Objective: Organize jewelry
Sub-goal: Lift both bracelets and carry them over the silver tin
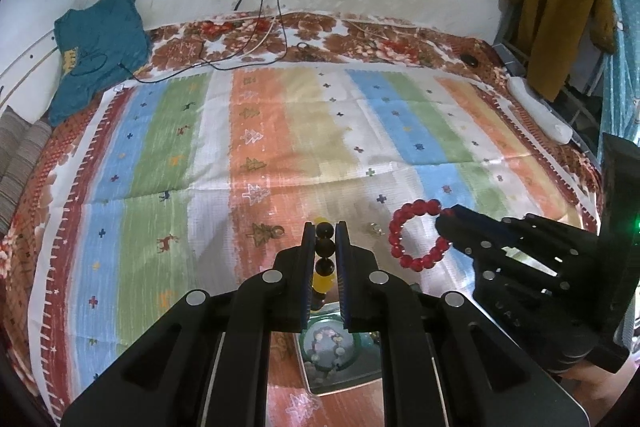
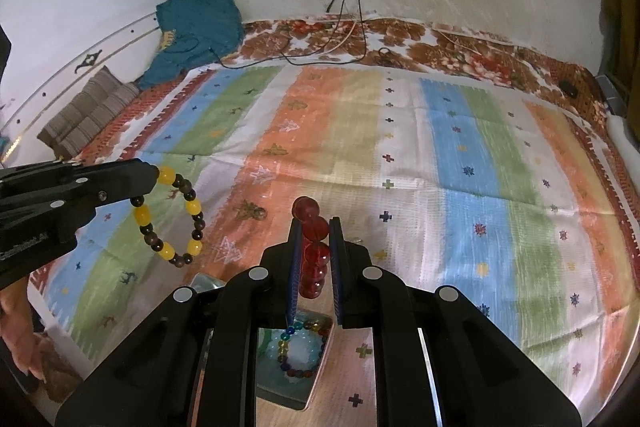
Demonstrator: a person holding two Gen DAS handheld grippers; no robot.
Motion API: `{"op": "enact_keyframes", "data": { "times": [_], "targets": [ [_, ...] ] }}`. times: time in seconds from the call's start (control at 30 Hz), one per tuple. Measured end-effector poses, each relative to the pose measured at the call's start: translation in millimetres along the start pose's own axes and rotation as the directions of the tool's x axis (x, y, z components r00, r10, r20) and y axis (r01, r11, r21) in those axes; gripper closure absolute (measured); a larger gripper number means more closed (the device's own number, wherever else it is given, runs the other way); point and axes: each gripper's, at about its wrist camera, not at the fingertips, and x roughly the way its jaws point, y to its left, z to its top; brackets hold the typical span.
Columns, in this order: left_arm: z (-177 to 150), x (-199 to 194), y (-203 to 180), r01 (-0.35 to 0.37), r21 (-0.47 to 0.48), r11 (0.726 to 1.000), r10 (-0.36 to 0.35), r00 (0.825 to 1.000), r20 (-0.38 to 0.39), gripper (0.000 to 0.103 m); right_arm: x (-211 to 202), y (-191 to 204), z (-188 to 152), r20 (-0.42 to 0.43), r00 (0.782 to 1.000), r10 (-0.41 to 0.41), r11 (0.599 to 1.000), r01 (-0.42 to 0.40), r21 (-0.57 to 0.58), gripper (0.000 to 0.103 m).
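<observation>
My left gripper is shut on a yellow-and-black bead bracelet; the right wrist view shows the bracelet hanging as a ring from that gripper above the cloth. My right gripper is shut on a red bead bracelet, which also shows as a hanging ring in the left wrist view, held by the right gripper. Below both grippers a shiny tray holds a green bangle and a multicoloured bead bracelet.
A striped, patterned cloth covers a bed against a white wall. A teal shirt and striped cushion lie at the back left. Cables trail from a wall socket. A small ring lies on the cloth.
</observation>
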Motion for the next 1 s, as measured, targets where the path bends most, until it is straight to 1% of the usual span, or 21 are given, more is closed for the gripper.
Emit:
{"op": "enact_keyframes", "data": {
  "times": [0.23,0.43,1.0],
  "targets": [
    [-8.2,-12.7,-8.3,0.019,0.019,1.0,-0.02,1.0,0.01,0.093,-12.7,5.6,-5.4,0.016,1.0,0.005,1.0,-0.005,-0.01,0.089],
    [-17.1,-19.9,-10.1,0.023,0.033,0.999,-0.023,1.0,0.007,0.093,-20.6,9.8,-12.1,0.021,1.0,0.01,1.0,-0.009,-0.019,0.089],
    [-32.8,-36.5,-12.2,0.039,0.03,0.999,-0.04,0.999,0.024,0.093,-40.5,16.3,-34.6,0.008,1.0,0.03,0.999,-0.029,-0.028,0.089]
  ]
}}
